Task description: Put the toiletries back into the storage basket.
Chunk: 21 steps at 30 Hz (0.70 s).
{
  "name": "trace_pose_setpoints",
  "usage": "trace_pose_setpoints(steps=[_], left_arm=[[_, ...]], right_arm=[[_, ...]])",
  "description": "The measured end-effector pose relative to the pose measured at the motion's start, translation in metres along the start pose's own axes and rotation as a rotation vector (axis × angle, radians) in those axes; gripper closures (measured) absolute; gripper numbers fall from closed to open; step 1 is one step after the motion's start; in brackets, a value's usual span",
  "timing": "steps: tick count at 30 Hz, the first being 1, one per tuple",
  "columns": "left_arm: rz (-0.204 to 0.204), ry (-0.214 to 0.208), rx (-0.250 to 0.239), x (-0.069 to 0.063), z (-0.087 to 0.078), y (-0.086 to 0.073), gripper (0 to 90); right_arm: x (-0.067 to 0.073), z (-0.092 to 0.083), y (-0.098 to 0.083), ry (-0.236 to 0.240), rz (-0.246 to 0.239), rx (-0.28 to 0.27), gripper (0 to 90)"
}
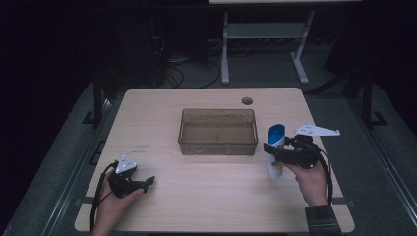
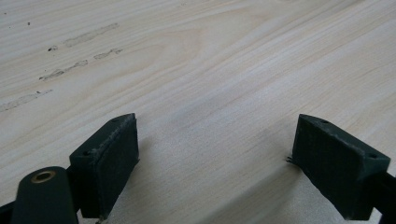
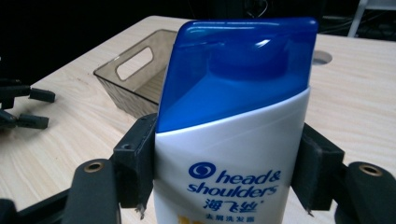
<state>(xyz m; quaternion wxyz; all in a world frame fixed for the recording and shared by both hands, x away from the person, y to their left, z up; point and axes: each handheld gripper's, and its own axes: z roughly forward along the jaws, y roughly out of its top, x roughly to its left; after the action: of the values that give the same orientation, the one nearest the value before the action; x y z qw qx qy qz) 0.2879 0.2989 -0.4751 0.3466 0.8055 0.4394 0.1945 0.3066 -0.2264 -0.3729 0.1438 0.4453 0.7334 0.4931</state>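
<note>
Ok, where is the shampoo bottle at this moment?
In the high view the shampoo bottle stands upright at the table's right side, just right of the brown bin, clamped between the jaws of the right gripper.

From above our side we look forward and down over the whole table (image 1: 206, 191). Our left gripper view sits close over bare tabletop; our right one faces the shampoo bottle (image 3: 233, 130) closely, sharing the grey bin (image 3: 135, 84) with the high view.

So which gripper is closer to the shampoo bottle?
The right one. The right gripper is clamped around the shampoo bottle beside the bin. The left gripper sits open and empty near the table's other side.
</note>
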Motion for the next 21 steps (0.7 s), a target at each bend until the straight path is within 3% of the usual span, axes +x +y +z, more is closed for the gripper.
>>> trace_pose_setpoints(steps=[7, 21], left_arm=[[0.002, 0.001, 0.0, 0.0, 0.0, 0.0, 13.4], [0.002, 0.0, 0.003, 0.0, 0.0, 0.0, 13.4]], right_arm=[[0.004, -0.003, 0.012, -0.006, -0.023, -0.065, 33.6], [0.004, 0.003, 0.034, -0.006, -0.019, -0.139, 33.6]])
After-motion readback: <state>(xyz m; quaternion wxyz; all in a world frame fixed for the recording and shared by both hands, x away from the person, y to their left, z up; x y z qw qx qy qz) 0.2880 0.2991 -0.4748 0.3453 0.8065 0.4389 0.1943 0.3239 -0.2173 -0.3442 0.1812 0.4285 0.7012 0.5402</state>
